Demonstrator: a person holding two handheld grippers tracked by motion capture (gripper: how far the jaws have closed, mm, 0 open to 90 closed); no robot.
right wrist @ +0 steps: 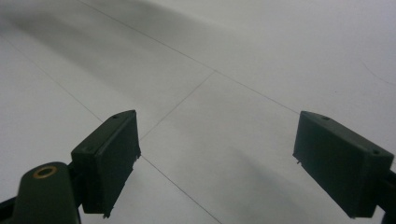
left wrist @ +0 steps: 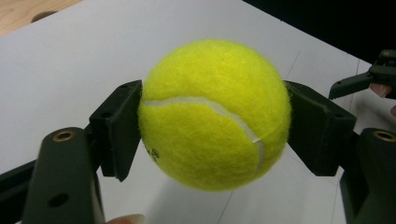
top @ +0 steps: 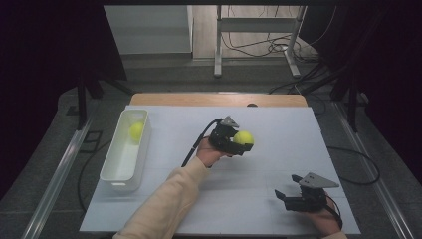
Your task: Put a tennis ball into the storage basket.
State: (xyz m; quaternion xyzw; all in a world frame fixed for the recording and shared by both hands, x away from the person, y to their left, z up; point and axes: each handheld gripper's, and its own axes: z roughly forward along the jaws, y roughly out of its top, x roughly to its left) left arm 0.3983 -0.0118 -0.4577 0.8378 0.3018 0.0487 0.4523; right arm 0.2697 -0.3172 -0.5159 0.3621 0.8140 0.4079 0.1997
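The tennis ball (top: 244,138) is sitting clamped between the two black pads of the left gripper (top: 242,142), lifted clear of the white table sheet (top: 278,124) near the middle of the table; in the left gripper view the ball (left wrist: 214,114) is showing its shadow on the sheet below, so it is hanging free and not resting. The pads are pressing on opposite sides of the ball, roughly across its widest part, with the felt bulging slightly past them.

Far to the left, a white bin (top: 115,172) is lying lengthwise along the table's left edge, and a second tennis ball (top: 136,130) is already lying at its far end. Judging from that, the step in hand is carrying the held ball over to the bin.

To do it well, the person's left hand (top: 209,152) should be keeping the squeeze steady, since a round felt ball can roll out if the grip eases during travel. It should be travelling high enough to clear the bin's near wall, stopping above the open middle or near part, away from the ball already inside, and lowering before letting go, so the ball is not bouncing back out.

The right gripper (top: 287,197) is resting low at the near right of the table, its jaws standing wide apart with nothing between them, well clear of the path.
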